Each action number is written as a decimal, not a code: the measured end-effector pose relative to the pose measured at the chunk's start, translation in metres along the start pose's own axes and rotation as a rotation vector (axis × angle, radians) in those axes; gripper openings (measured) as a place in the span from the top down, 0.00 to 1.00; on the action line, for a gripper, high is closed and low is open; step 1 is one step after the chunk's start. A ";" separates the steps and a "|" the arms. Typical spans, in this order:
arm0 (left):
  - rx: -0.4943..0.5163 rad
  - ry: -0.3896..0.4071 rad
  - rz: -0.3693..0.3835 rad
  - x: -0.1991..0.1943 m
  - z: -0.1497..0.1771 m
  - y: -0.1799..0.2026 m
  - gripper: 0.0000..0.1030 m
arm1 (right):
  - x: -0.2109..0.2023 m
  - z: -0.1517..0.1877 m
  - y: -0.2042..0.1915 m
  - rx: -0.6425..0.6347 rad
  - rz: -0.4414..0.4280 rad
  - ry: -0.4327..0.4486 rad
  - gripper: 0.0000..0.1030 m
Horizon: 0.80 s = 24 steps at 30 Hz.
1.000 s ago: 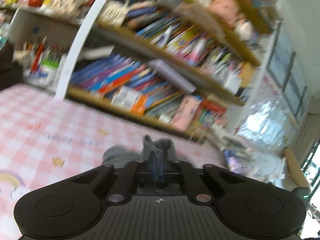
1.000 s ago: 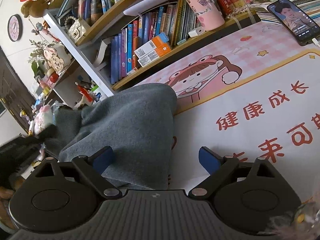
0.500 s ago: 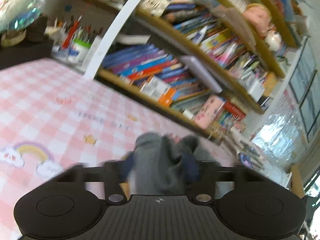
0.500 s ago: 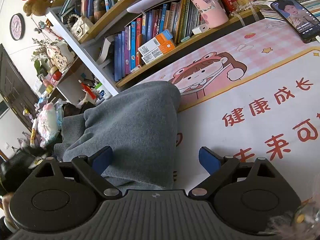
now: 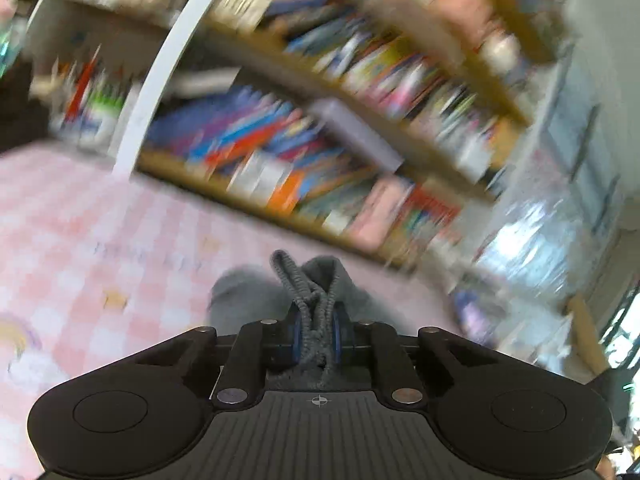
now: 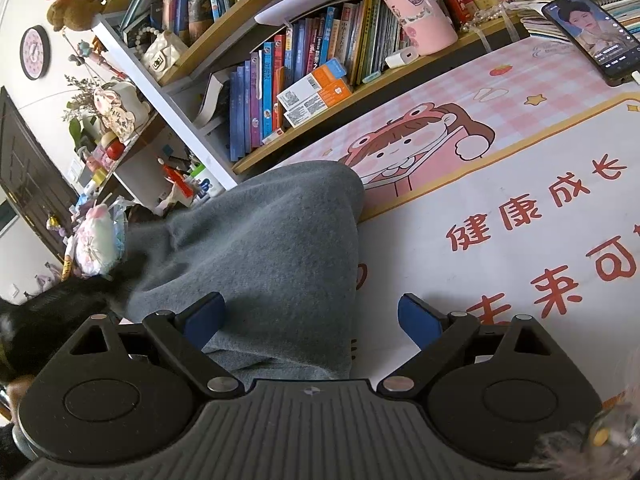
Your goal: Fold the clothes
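Observation:
A grey knit garment [image 6: 272, 248] lies on the pink checked desk mat [image 6: 520, 92], stretching from the bookshelf's foot toward me. My right gripper [image 6: 312, 316] hangs open just above its near end, the blue left pad [image 6: 206, 314] over the cloth and the right pad [image 6: 418, 320] over the mat. In the blurred left wrist view, my left gripper [image 5: 316, 334] is shut on a ribbed edge of the grey garment [image 5: 308, 300], which bunches up between the blue pads and trails away over the mat [image 5: 100, 240].
A bookshelf [image 6: 304, 80] packed with books runs along the back of the desk. A pink cup [image 6: 416, 12] stands on its low shelf, and a phone [image 6: 592, 36] lies at the far right. A dark sleeve [image 6: 48, 320] shows at the left.
My left gripper opened briefly around the cloth half a second ago and is now shut on the ribbed edge again, swinging fast. The right gripper stayed open and drifted slightly.

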<state>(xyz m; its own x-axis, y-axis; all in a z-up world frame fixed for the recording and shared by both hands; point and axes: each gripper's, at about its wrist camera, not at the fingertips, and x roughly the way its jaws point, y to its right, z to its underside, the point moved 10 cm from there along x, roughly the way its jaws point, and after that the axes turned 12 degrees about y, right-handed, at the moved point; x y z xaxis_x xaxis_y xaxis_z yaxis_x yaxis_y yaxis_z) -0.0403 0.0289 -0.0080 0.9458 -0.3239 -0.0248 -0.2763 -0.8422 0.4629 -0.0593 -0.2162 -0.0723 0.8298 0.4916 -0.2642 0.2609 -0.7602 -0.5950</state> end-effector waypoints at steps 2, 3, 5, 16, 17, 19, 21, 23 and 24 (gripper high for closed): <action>-0.026 -0.004 -0.020 -0.002 0.001 -0.009 0.88 | -0.001 -0.001 -0.001 0.000 -0.007 0.003 0.09; -0.039 -0.006 -0.030 -0.003 0.002 -0.013 0.88 | -0.001 -0.001 -0.001 0.001 -0.010 0.003 0.09; -0.065 -0.009 -0.049 -0.005 0.004 -0.021 0.88 | -0.001 0.000 -0.001 0.002 -0.012 -0.001 0.09; -0.162 -0.017 -0.133 -0.017 0.007 -0.057 0.13 | 0.001 0.002 -0.002 0.033 -0.028 -0.016 0.09; -0.150 -0.011 -0.129 -0.019 0.005 -0.054 0.12 | 0.001 0.002 -0.003 0.036 -0.031 -0.018 0.09; -0.125 -0.057 -0.117 -0.016 0.009 -0.050 0.12 | 0.002 0.003 -0.003 0.041 -0.036 -0.023 0.09; -0.096 -0.109 -0.109 -0.011 0.018 -0.045 0.12 | 0.003 0.003 -0.004 0.046 -0.041 -0.030 0.09; -0.080 -0.148 -0.097 -0.003 0.027 -0.042 0.12 | 0.007 0.002 -0.006 0.054 -0.052 -0.044 0.09; -0.082 -0.161 -0.092 0.000 0.030 -0.041 0.12 | 0.009 0.000 -0.007 0.058 -0.057 -0.048 0.09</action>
<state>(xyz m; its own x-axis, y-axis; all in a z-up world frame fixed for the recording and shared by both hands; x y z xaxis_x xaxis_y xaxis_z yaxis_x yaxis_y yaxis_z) -0.0341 0.0503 -0.0540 0.9250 -0.3177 -0.2086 -0.1691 -0.8356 0.5227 -0.0537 -0.2066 -0.0710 0.7893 0.5541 -0.2644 0.2764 -0.7052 -0.6529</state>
